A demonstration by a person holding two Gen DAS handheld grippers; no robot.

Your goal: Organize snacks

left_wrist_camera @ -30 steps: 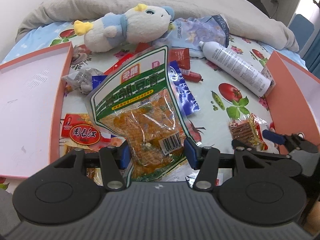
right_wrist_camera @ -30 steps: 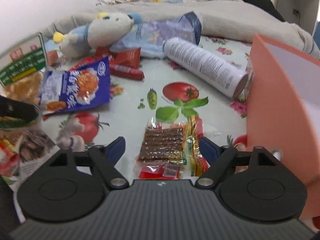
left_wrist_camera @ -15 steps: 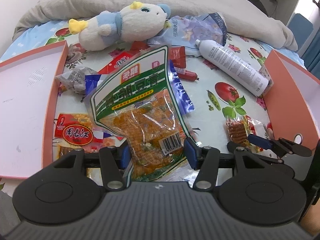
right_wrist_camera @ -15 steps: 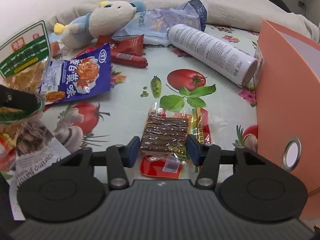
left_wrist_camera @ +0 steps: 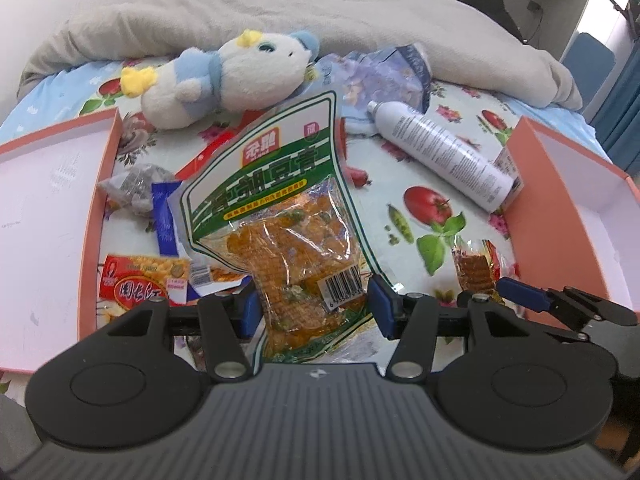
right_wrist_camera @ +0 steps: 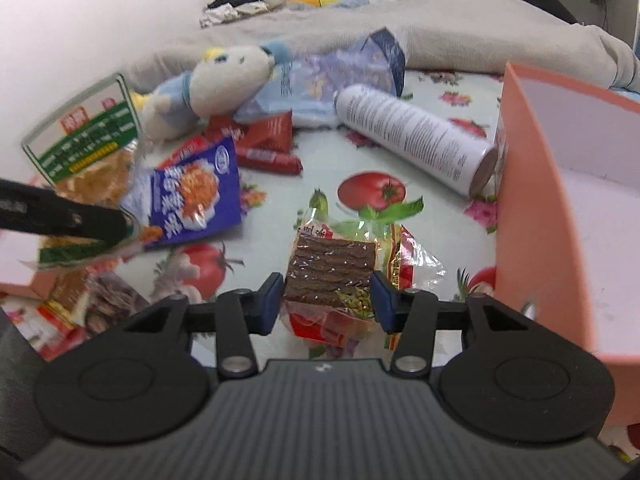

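My left gripper (left_wrist_camera: 312,304) is shut on the lower end of a green-and-clear bag of orange tofu snack (left_wrist_camera: 280,200), which stands up off the bed. The right wrist view shows the same bag (right_wrist_camera: 86,148) at the left edge. My right gripper (right_wrist_camera: 326,300) is shut on a clear pack of brown strips (right_wrist_camera: 332,264) and holds it just above the tomato-print sheet. From the left wrist view, the right gripper (left_wrist_camera: 520,292) and its pack (left_wrist_camera: 474,272) show at the lower right.
An open orange box (left_wrist_camera: 90,216) lies at the left and another (left_wrist_camera: 532,200) at the right. A plush toy (left_wrist_camera: 224,80), a white spray can (left_wrist_camera: 436,156), a blue packet (right_wrist_camera: 192,196), red packets (right_wrist_camera: 264,140) and a grey blanket (left_wrist_camera: 280,20) lie beyond.
My right gripper's jaws closed on the brown-strip pack and raised it off the sheet. The left gripper rose a little with its bag.
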